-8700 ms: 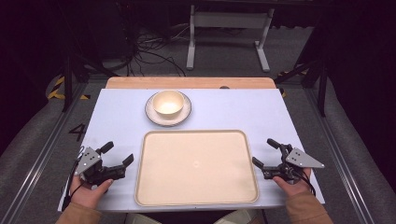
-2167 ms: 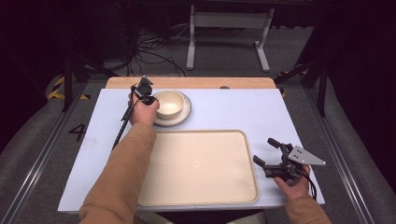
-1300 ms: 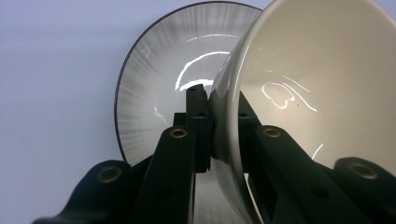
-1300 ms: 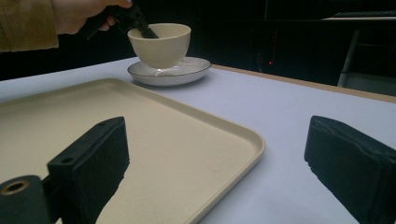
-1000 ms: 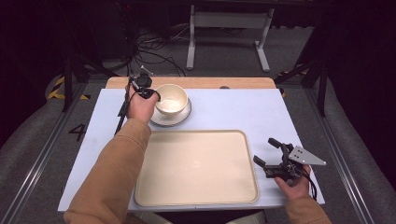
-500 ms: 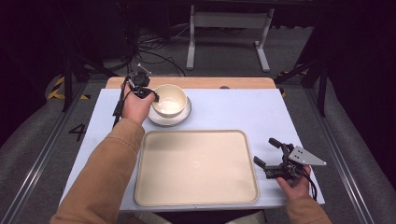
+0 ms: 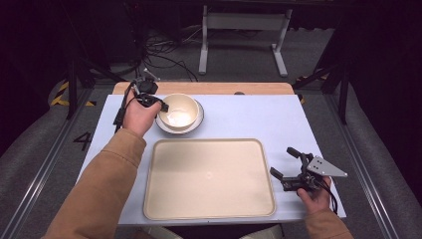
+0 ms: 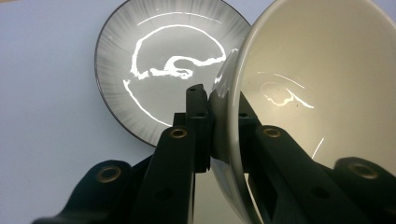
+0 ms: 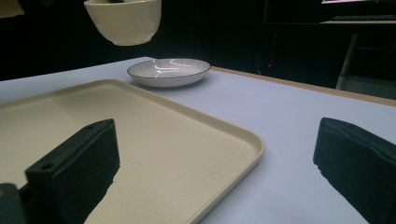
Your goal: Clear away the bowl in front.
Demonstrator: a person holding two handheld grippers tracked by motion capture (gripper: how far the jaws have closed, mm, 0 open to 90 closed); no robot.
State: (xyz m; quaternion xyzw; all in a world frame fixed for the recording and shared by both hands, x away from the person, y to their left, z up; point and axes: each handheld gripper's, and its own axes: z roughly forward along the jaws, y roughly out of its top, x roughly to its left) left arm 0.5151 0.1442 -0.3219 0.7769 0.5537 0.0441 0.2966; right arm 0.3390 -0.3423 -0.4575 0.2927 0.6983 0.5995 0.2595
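A cream bowl hangs tilted just above a grey-rimmed plate at the back left of the table. My left gripper is shut on the bowl's left rim, one jaw inside and one outside. In the left gripper view the bowl sits at the right, pinched by the gripper, and the bare plate lies below it. My right gripper rests open at the front right, beside the tray, with nothing between its jaws. The right gripper view shows the bowl in the air over the plate.
A large beige tray lies bare at the front middle of the pale blue table. A wooden strip runs along the table's far edge. Beyond it are cables and a metal stand on the floor.
My left gripper went from the front left to the bowl, shut on its rim and lifted it off the plate; the bowl now tilts more. The right gripper has stayed put.
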